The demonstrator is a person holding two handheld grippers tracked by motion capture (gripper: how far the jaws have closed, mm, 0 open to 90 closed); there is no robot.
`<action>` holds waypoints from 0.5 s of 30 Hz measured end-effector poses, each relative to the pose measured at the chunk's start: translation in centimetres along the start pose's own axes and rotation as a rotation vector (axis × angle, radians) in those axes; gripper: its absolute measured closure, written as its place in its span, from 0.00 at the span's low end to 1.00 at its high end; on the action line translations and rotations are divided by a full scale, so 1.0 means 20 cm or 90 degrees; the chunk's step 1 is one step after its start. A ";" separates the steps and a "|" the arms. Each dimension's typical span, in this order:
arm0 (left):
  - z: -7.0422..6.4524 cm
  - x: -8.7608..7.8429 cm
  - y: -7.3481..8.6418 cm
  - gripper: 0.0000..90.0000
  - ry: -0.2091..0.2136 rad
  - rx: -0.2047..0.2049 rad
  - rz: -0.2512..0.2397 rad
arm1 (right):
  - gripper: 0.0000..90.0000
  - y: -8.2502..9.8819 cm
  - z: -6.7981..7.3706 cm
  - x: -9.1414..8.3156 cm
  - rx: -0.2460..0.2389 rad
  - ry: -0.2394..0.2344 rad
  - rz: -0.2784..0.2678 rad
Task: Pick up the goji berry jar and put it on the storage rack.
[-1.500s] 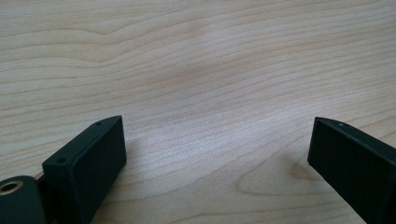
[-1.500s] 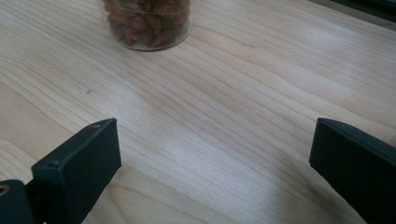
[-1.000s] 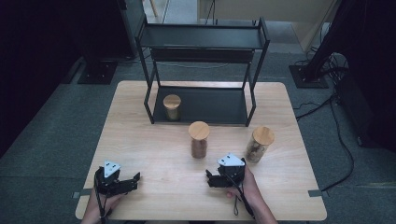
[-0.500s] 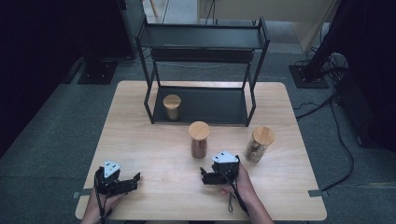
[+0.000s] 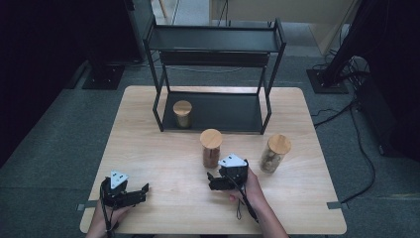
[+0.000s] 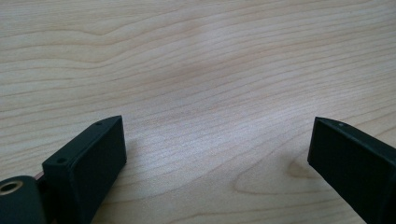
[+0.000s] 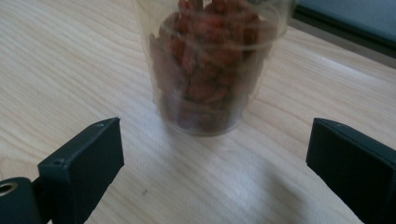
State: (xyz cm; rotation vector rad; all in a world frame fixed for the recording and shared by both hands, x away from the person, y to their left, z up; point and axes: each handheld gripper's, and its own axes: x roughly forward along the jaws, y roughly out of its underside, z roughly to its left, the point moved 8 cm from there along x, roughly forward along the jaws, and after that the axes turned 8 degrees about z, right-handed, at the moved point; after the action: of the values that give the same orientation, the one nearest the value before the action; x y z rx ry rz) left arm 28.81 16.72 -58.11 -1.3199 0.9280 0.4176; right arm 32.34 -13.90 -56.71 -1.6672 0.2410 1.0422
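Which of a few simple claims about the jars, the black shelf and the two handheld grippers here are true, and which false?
1. The right gripper has its jaws open, with nothing between them. True.
2. The clear jar of reddish dried pieces with a round wooden lid lies on its side. False: it stands upright on the light wooden table, just ahead of the right gripper.
3. A small wooden-lidded jar stands on the bottom level of the black metal shelf. True.
4. The left gripper grips a jar. False: its jaws are open over bare table.
5. Another wooden-lidded clear jar stands on the shelf's top. False: it stands on the table.
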 end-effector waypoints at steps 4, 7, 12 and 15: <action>0.00 0.00 0.00 0.05 0.002 -0.001 -0.001 | 0.04 -0.03 0.00 0.01 0.004 0.002 -0.004; 0.00 0.00 0.00 0.05 0.002 0.000 0.000 | 0.04 -0.05 0.00 0.02 0.005 0.001 -0.005; 0.00 0.00 0.00 0.05 0.002 -0.001 -0.001 | 0.04 -0.08 0.00 0.03 0.009 0.006 -0.008; 0.00 0.00 0.00 0.05 0.002 0.000 0.000 | 0.04 -0.11 -0.01 0.03 0.015 0.003 -0.015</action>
State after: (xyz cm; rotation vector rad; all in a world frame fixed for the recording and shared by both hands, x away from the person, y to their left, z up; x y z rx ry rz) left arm 28.80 16.73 -58.11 -1.3216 0.9305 0.4149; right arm 34.07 -13.07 -55.64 -1.6474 0.2365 1.0144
